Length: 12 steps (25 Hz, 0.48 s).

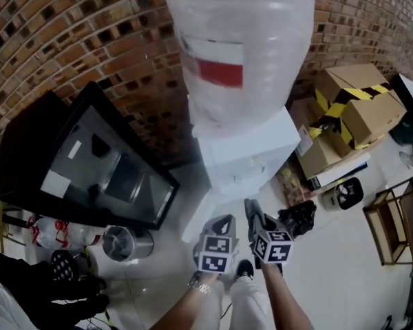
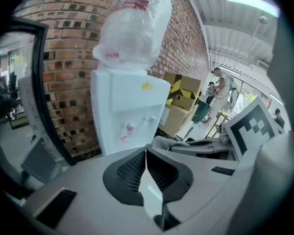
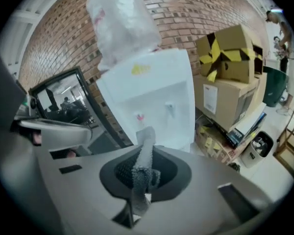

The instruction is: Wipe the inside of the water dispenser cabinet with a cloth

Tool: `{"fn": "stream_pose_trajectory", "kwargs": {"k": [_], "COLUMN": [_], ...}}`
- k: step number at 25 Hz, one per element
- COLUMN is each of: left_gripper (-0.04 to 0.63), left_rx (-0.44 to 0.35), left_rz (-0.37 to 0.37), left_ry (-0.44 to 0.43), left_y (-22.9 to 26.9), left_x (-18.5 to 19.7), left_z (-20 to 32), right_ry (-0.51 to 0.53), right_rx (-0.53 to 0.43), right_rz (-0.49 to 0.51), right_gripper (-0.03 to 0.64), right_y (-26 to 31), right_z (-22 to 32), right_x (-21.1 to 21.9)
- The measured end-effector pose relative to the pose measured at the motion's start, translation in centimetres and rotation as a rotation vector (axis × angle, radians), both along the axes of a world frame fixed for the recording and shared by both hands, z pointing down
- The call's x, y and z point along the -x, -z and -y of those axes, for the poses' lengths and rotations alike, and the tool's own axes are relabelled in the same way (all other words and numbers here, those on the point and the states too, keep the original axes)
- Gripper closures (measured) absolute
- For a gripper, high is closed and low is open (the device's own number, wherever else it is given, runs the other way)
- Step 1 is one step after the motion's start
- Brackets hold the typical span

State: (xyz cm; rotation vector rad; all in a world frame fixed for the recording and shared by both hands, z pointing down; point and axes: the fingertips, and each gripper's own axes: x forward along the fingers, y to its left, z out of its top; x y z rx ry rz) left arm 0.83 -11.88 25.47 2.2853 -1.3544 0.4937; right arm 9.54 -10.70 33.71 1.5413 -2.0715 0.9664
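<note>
Before you the water dispenser (image 1: 248, 150) stands against the brick wall (image 1: 69, 33), bottle (image 1: 241, 40) on top. Boxes (image 1: 351, 108) lie to its right.

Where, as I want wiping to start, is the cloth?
In the right gripper view, the cloth is clamped in the right gripper, held up before the white water dispenser.
</note>
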Motion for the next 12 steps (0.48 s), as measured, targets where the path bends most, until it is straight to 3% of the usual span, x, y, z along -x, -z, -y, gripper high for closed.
{"fn": "stream_pose_trajectory", "kwargs": {"k": [5,8,12], "left_gripper": [0.588,0.588,0.588], "left_rx": [-0.013,0.008,-0.024], "left_rz": [0.002,0.017,0.01], "left_ry": [-0.009,-0.025,-0.049], "left_y": [-11.6,-17.9,-22.5], "left_x": [-0.8,-0.7,0.6], "left_z": [2.0,2.8,4.7], "right_ry": [0.033,0.053,0.059], "right_rx": [0.01,0.01,-0.031], "right_rz": [-0.067,-0.05,-0.011], "right_gripper": [0.595,0.595,0.595], "right_y": [-13.9,-21.5,-29.4], "right_z": [2.8,4.5,8.6], "right_x": [-0.2,0.2,1.4]}}
